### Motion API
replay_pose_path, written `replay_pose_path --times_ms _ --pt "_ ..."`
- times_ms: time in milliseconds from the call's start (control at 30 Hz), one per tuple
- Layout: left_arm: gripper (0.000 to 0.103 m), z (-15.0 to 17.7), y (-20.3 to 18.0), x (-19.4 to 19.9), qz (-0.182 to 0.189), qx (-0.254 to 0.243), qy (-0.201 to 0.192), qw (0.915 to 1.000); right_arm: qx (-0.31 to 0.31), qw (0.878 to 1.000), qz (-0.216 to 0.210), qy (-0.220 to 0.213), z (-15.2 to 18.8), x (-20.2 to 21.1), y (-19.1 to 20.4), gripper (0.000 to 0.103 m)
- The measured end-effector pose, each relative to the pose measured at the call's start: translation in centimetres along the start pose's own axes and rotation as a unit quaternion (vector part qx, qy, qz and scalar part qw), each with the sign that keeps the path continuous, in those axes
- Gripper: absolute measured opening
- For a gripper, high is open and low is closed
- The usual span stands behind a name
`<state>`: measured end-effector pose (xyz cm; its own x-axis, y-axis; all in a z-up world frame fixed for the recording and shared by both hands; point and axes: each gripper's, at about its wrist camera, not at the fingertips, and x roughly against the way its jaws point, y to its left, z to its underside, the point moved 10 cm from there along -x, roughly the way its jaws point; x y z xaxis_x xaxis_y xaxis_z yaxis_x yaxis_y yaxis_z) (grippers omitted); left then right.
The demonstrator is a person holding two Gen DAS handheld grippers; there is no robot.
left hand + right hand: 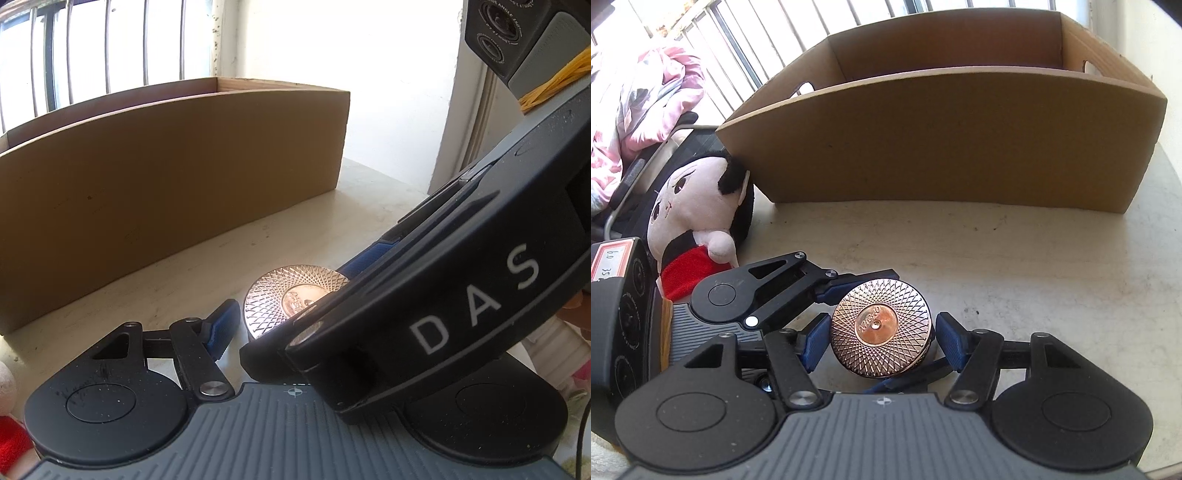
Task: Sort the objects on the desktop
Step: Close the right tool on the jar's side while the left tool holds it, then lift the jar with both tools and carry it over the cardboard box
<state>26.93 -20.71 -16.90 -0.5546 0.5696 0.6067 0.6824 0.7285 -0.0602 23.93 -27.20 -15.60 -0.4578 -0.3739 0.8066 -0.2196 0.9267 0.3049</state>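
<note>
A round rose-gold compact [881, 328] with an engraved lid lies flat on the pale table [1034, 258]. My right gripper [882, 341] is open, its blue pads [815, 341] either side of the compact with small gaps. My left gripper comes in from the left; one blue pad [871, 277] lies along the compact's far edge. In the left wrist view the compact [288, 299] lies past my left pad [221, 328]; the right gripper's body [461, 295] hides the other finger. An open cardboard box [942, 140] stands behind.
A plush doll [698, 218] with a red scarf leans at the box's left corner. Pink clothing [646, 92] lies beyond it by the barred window. A wall [406, 74] rises right of the box.
</note>
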Motion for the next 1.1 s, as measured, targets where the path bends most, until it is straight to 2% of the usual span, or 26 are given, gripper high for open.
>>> replay_pose_path --times_ms 233,300,733,933,1100 --pt "0.064 -0.8 0.9 -1.3 0.0 -0.012 -0.001 0.9999 -0.001 1.0 -0.004 -0.001 0.2 0.1 0.0 0.065" --pt "0.058 -1.0 0.9 -1.6 0.002 -0.019 -0.002 0.9998 -0.002 1.0 -0.004 -0.002 0.2 0.2 0.0 0.065" --pt "0.056 -2.8 2.1 -3.1 -0.001 -0.026 -0.005 0.9996 -0.007 0.999 -0.013 -0.029 -0.5 1.9 0.3 0.064" --pt "0.056 -5.1 2.8 -2.5 -0.014 -0.036 -0.025 0.999 0.006 0.998 -0.019 -0.067 -2.9 4.2 1.4 0.064" --pt "0.056 -8.8 4.1 -1.1 -0.035 -0.043 -0.05 0.9972 0.027 0.994 -0.027 -0.105 -6.5 6.1 2.9 0.064"
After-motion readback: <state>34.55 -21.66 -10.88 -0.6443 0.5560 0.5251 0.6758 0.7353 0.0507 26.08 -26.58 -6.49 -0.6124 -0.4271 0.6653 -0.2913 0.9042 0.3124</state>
